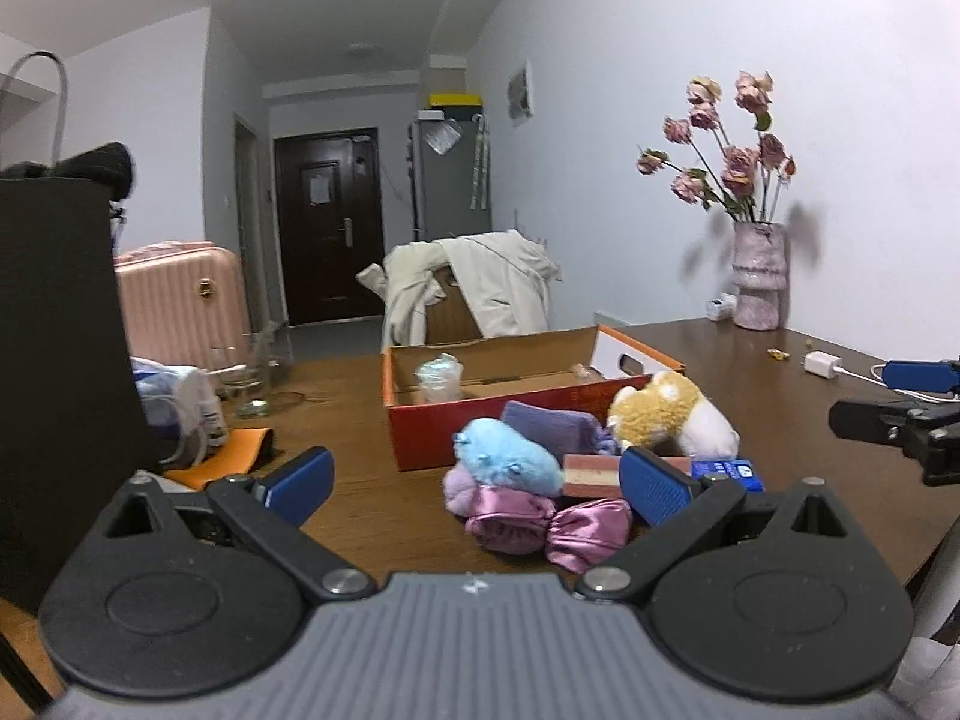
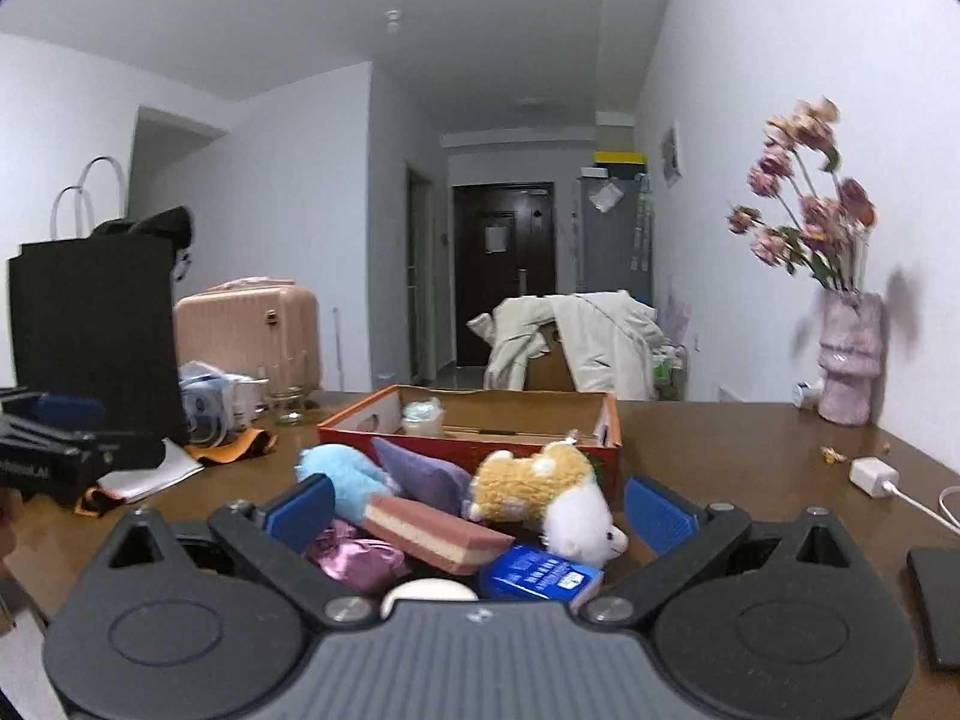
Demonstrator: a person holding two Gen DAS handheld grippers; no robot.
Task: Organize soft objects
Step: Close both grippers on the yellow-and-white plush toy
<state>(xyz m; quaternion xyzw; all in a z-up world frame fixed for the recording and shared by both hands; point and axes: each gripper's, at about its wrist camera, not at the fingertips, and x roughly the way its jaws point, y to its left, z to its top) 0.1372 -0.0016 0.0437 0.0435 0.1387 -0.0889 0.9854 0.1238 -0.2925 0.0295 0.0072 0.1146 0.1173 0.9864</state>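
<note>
Before cardboard box (image 2: 468, 450): fluffy plush toys (image 2: 540, 489), satin pouches (image 1: 540, 525); both hand-held grippers (image 1: 474, 486) (image 2: 480, 507) released.

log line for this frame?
left tongs: open, empty | right tongs: open, empty | toys: piled before box | stage: pre-grasp

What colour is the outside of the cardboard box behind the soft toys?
The box is orange-red outside and plain brown inside; the left wrist view shows it best.

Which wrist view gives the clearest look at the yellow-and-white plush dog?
The right wrist view: the plush dog lies close and central, showing its white face and yellow back. In the left wrist view the plush dog sits farther off to the right, its face turned away and its lower edge hidden.
</note>
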